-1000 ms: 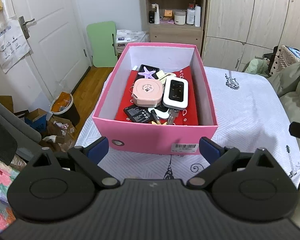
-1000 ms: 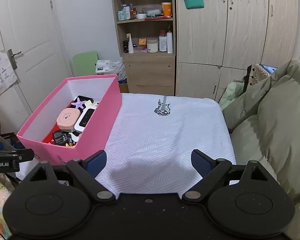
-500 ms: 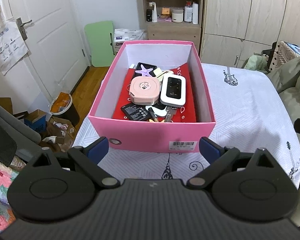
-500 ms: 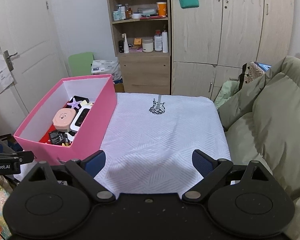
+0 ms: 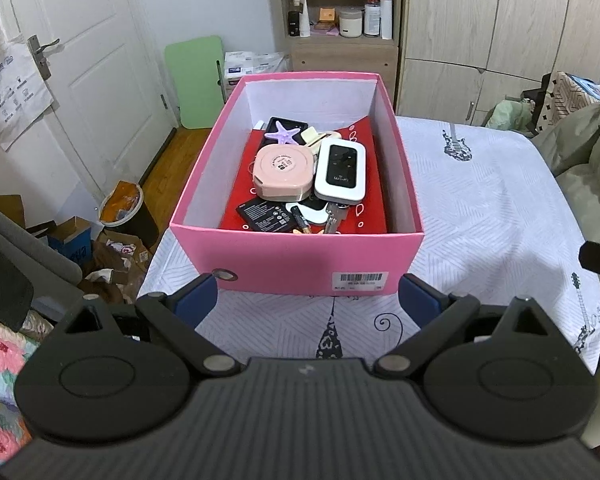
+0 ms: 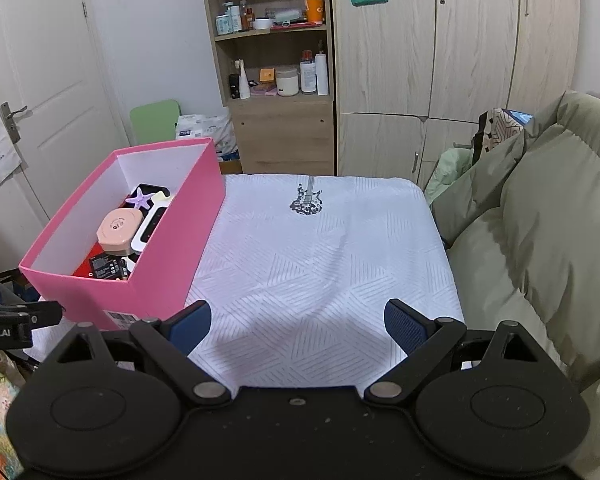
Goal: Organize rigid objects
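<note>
A pink box (image 5: 300, 258) stands on the white bedsheet (image 5: 480, 208). It holds a round pink case (image 5: 284, 168), a white and black pocket router (image 5: 341, 168), a purple starfish (image 5: 283, 133), a black battery (image 5: 265, 213), keys and other small items on a red card. My left gripper (image 5: 306, 300) is open and empty, just in front of the box's near wall. My right gripper (image 6: 296, 324) is open and empty over the bare sheet (image 6: 320, 248), right of the box (image 6: 160, 276).
An olive duvet (image 6: 540, 216) is piled along the right of the bed. A wooden shelf (image 6: 276, 60) and wardrobe (image 6: 440, 40) stand behind. A door (image 5: 80, 60), a bin (image 5: 124, 208) and cardboard clutter are on the floor to the left.
Both grippers have drawn back and risen slightly, so the box looks a little farther and smaller. Both stay open and empty. The items in the box have not moved.
</note>
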Demonstrator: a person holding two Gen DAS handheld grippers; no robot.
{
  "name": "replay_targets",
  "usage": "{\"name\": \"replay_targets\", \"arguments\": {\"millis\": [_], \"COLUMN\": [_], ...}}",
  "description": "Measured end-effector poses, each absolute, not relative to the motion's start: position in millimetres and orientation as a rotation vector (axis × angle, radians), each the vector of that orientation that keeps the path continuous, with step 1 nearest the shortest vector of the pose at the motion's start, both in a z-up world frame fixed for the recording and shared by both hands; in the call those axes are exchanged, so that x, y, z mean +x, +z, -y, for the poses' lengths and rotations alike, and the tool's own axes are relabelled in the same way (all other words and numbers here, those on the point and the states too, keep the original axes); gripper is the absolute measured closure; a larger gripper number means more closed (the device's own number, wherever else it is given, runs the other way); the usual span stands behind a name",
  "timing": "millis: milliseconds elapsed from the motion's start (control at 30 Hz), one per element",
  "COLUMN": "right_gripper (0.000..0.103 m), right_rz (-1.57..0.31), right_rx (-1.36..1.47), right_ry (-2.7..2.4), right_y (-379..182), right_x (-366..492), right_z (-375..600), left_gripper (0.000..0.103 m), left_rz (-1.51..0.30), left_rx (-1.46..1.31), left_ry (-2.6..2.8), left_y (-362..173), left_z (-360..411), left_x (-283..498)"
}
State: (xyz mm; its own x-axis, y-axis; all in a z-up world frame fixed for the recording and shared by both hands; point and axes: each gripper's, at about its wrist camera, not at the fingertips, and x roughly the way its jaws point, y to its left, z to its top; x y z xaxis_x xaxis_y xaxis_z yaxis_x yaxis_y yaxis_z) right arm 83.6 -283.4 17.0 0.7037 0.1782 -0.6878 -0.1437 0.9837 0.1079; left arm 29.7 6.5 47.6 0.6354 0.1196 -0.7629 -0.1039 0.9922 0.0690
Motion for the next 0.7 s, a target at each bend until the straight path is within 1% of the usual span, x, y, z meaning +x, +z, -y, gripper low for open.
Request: {"name": "replay_targets", "arguments": {"millis": [300, 400, 700], "right_gripper": [0.007, 0.007, 0.007], "right_rz": [-0.78, -0.786, -0.799], "right_rx": [0.042, 0.046, 0.032], "right_ry": [0.18, 0.18, 0.183], "right_y": [14.1, 12.8, 8.4], "right_x": [85.6, 86.4, 85.4], "right_z": [283.7, 283.6, 279.6], "left_gripper": [0.005, 0.001, 0.0], "left_rz": [-0.849, -0.836, -0.817], "left_rx": [0.014, -0.001, 0.032], "left_ry": [0.143, 0.14, 0.143], "left_y": [49.0, 49.7, 50.3], "left_z": [-10.4, -12.1, -8.9], "left_x": [26.4, 25.4, 22.9]}}
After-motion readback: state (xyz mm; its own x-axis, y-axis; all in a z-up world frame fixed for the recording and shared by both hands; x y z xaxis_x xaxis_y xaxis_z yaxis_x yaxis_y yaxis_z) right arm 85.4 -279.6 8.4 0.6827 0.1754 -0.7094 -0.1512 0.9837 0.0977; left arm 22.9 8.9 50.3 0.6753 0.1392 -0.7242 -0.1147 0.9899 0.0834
